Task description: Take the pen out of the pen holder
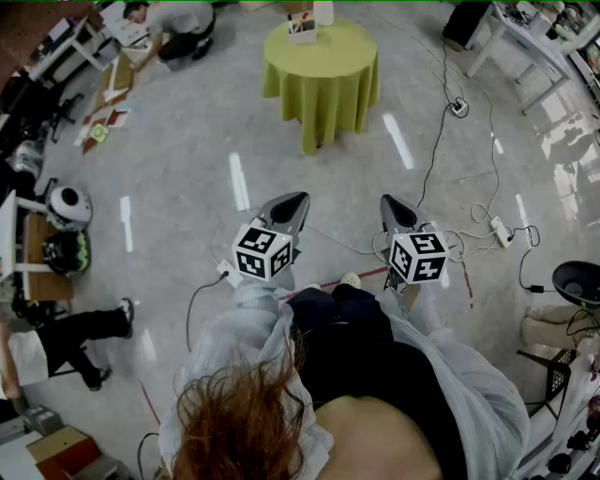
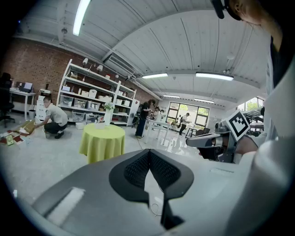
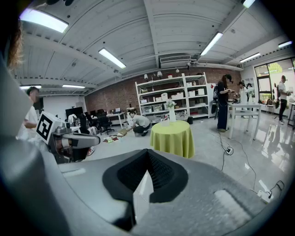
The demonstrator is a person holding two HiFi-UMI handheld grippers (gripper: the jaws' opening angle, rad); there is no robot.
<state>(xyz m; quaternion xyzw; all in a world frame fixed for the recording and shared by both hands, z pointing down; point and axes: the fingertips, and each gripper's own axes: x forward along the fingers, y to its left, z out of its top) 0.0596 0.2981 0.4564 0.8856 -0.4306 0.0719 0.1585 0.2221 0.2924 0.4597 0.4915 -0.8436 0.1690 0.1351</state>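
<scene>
In the head view, your left gripper [image 1: 286, 214] and right gripper [image 1: 398, 214] are over the floor, well apart from the green table [image 1: 323, 70]. What looks like the pen holder [image 1: 302, 28] stands on it.

In the left gripper view, the fingers are closed together, holding nothing.

In the right gripper view, the fingers are likewise together and empty.

glossy grey floor [image 1: 187, 187], brick wall [image 2: 32, 64], green-draped round table [image 1: 323, 89]

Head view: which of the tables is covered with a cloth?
The round table at the top centre: a yellow-green cloth hangs down all around it. The white table at the upper right is bare and straight-edged.
</scene>
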